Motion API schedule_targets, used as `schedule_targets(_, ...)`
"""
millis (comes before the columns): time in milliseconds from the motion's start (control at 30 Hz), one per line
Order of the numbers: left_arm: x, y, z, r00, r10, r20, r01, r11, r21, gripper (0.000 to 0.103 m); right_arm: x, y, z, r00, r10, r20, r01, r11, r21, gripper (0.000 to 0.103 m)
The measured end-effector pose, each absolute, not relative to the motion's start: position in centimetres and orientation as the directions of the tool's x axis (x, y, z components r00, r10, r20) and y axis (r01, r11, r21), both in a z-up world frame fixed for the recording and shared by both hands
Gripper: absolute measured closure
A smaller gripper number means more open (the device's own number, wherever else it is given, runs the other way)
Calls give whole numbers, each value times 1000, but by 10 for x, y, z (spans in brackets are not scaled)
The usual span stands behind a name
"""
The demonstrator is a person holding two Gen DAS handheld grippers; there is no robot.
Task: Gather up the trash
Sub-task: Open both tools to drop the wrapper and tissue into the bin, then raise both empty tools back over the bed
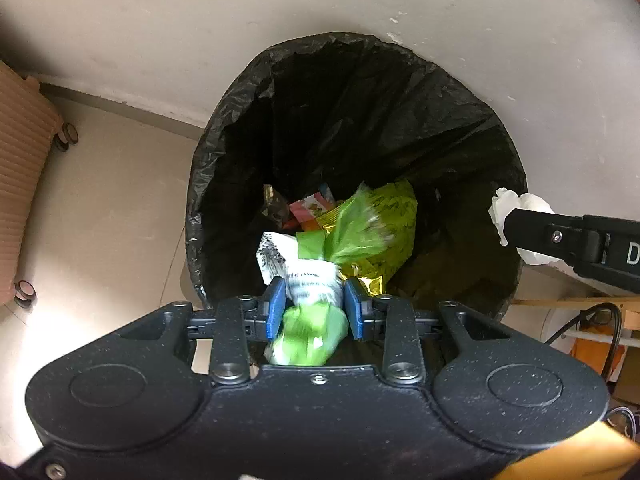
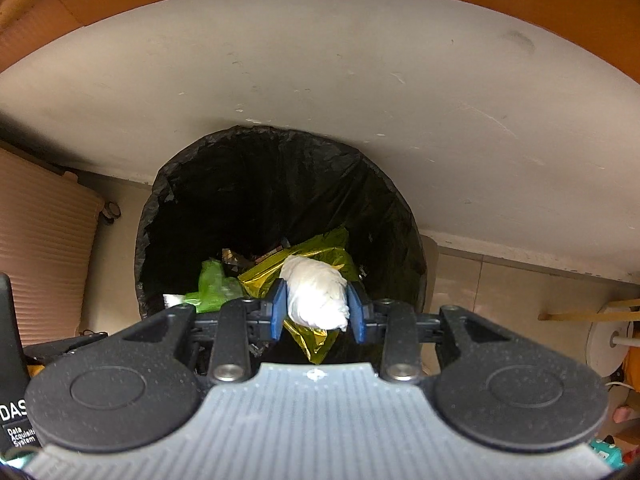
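Here, a green-and-white wrapper [image 1: 316, 280] is clamped by the left gripper [image 1: 315, 306] and a crumpled white tissue [image 2: 318, 294] by the right gripper [image 2: 318, 308], above a black-lined bin [image 1: 240, 92].

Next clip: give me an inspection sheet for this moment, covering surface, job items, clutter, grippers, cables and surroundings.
Surface: pale tiled floor.
Job's things: bin lined with a black bag, open, wrappers already inside; green-and-white wrapper; white tissue wad.
Clutter: nothing seen on the floor by the bin.
Grippers: left gripper shut on the wrapper above the bin's mouth; right gripper shut on the tissue wad.
Cables: black cable beside the bin.
Surroundings: white wall; ribbed tan case on wheels.
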State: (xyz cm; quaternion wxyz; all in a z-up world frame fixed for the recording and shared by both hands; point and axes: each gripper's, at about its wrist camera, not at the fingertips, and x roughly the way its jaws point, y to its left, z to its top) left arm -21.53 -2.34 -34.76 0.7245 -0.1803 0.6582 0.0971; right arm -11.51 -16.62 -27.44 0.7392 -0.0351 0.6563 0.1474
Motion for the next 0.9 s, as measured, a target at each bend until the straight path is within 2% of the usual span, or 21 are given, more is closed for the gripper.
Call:
schedule_targets(67,-215,-24,-349,114,-91,-989,-381,915,-129,73,-114,-166,-276,94,172,-981,-264,954,142,61)
schedule_targets(133,-214,-24,-348,112,-82,-990,-383,916,-119,66,-113,-165,-278,93,175,-980,-265,953,145,58)
schedule_targets(167,-214,-24,-347,116,-74,-991,-385,916,-113,57,-112,-165,-278,95,181,-979,-263,953,150,49)
schedule_targets(200,-215,-25,-345,122,-64,-990,-387,916,-107,50,-112,-165,-277,100,182,-978,-261,954,151,48)
schedule_targets(267,-215,-25,-339,129,-52,-990,-389,916,-99,43,-113,-166,-273,108,191,-976,-260,953,158,40)
schedule_targets(367,-214,-23,-330,141,-28,-990,-393,916,-82,32,-114,-165,-264,116,190,-975,-271,950,152,37)
schedule_targets(600,-216,-15,-274,202,21,-979,-404,912,-64,29,-113,-164,-221,159,212,-964,-290,944,159,35)
schedule_targets(900,-223,-6,-131,439,65,-896,-385,915,-122,20,-117,-179,-88,326,316,-891,-302,928,218,28)
